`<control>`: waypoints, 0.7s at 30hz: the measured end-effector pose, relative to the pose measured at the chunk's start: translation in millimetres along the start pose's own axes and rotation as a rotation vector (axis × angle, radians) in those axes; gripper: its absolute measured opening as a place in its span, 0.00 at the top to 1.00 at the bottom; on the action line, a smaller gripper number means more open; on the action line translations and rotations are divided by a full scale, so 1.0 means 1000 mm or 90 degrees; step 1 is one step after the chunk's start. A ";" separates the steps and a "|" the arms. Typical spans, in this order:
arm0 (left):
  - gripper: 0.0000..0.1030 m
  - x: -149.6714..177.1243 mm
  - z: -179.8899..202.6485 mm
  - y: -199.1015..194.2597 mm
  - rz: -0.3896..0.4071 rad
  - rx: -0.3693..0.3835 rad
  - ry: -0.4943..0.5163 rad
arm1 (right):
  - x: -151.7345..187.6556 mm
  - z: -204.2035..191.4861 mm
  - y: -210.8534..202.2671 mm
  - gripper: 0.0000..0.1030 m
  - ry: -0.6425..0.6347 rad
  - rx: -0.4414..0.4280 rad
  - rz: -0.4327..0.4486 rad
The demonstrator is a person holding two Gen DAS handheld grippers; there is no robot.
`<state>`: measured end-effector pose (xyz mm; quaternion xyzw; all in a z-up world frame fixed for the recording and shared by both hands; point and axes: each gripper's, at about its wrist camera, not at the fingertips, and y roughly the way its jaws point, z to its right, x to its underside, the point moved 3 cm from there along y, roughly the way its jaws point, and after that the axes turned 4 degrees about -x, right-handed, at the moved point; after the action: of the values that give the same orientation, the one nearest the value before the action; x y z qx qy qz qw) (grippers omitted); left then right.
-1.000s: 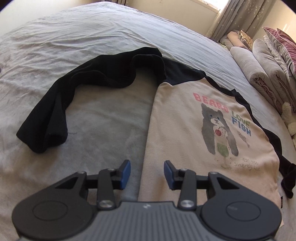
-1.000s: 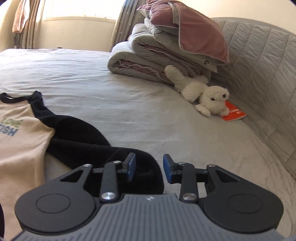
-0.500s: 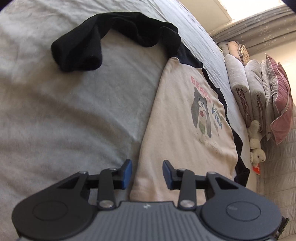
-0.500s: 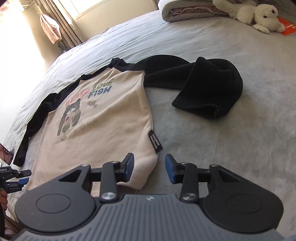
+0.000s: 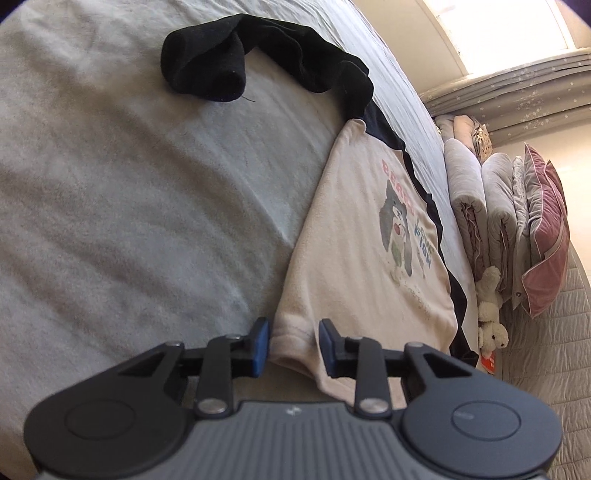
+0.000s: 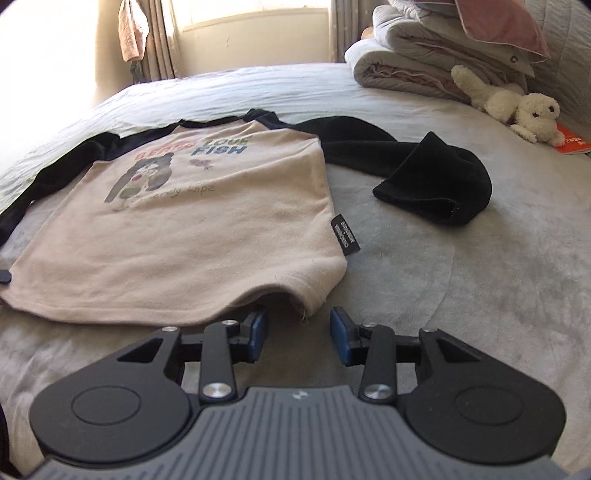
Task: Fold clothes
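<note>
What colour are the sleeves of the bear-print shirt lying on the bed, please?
Black, against a cream body; the sleeves of the shirt show best in the right wrist view.

Wide grey-sheeted bed [image 6: 480,258]; sunlit curtained window [image 6: 251,14]; folded grey quilts [image 6: 413,66] stacked beside quilted grey headboard [image 6: 569,55].

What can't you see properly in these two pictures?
- Shirt: its far sleeve runs off the left edge of the right wrist view.
- Orange book: cut off by the right edge there; its lettering is too small.
- Shirt corner between the closing left tongs: partly hidden behind them, left wrist view.
</note>
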<state>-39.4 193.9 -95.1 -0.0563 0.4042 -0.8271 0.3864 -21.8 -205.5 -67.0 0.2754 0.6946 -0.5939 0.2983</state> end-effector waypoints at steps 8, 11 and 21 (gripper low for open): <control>0.93 0.008 0.001 -0.007 0.043 -0.042 0.013 | -0.010 0.009 0.010 0.91 0.015 0.088 0.027; 0.93 0.011 0.006 -0.016 0.054 -0.069 0.023 | -0.009 0.004 0.002 0.92 -0.093 0.105 0.018; 0.93 0.024 0.029 -0.051 0.091 -0.136 0.128 | 0.024 -0.034 -0.037 0.92 -0.573 0.182 0.009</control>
<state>-74.6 178.7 -44.9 0.0152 0.5296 -0.7513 0.3935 -68.1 -176.2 -55.8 0.0338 0.4055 -0.7417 0.5331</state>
